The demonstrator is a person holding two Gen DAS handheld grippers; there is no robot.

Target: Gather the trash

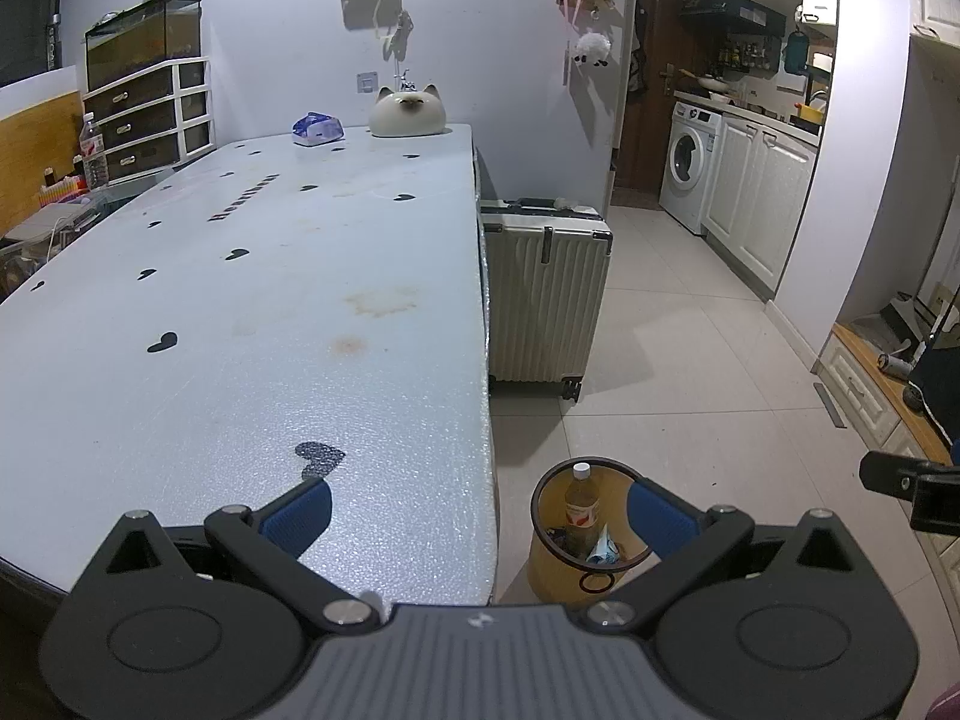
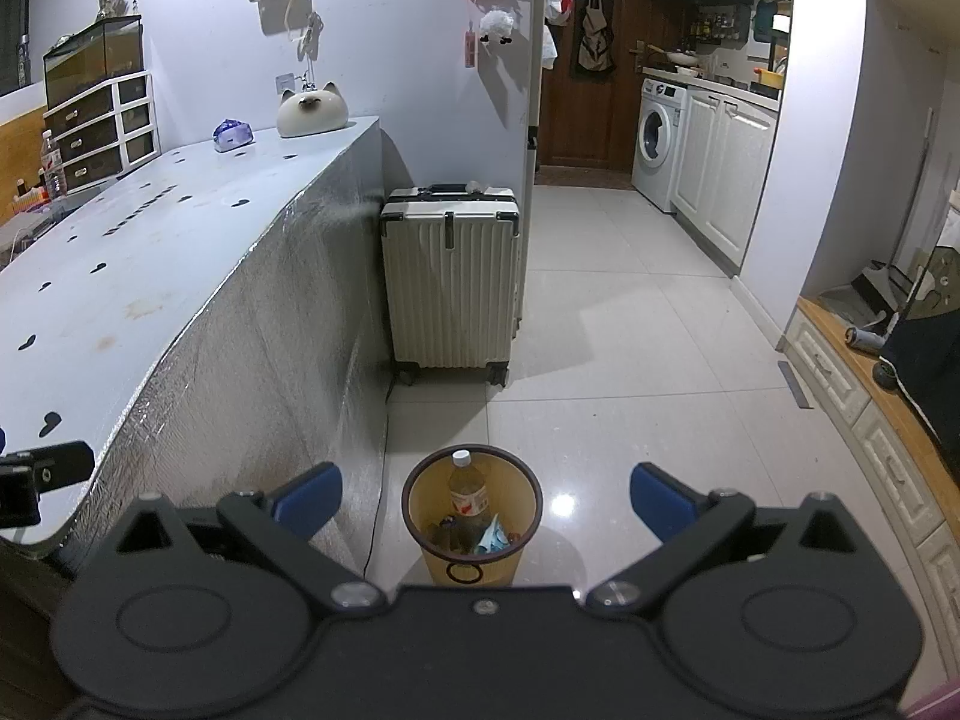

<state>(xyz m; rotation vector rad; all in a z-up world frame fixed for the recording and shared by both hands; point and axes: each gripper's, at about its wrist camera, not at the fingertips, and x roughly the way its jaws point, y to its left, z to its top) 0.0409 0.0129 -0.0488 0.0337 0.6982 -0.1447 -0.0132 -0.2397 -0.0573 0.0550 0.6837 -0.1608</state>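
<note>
A yellow trash bin (image 2: 472,516) stands on the tiled floor (image 2: 630,360), just right of the near end of the tabletop (image 1: 270,276). Inside it a plastic bottle (image 2: 468,489) with a white cap stands upright, with a blue-and-white wrapper (image 2: 495,534) and other small scraps beside it.

The right gripper (image 2: 486,495) hangs above the bin, its 2 blue-padded fingers (image 2: 660,498) spread wide with nothing between them. The left gripper (image 1: 477,513) hovers over the tabletop's near right edge, its fingers (image 1: 297,513) equally wide apart and empty; the bin (image 1: 585,534) shows between them, low on the right.

Farther along the floor a ribbed white suitcase (image 2: 453,276) stands against the tabletop's side. At the far end of the tabletop sit a cat-shaped ornament (image 1: 408,114) and a blue tissue pack (image 1: 317,129). A washing machine (image 2: 657,141) stands far right.
</note>
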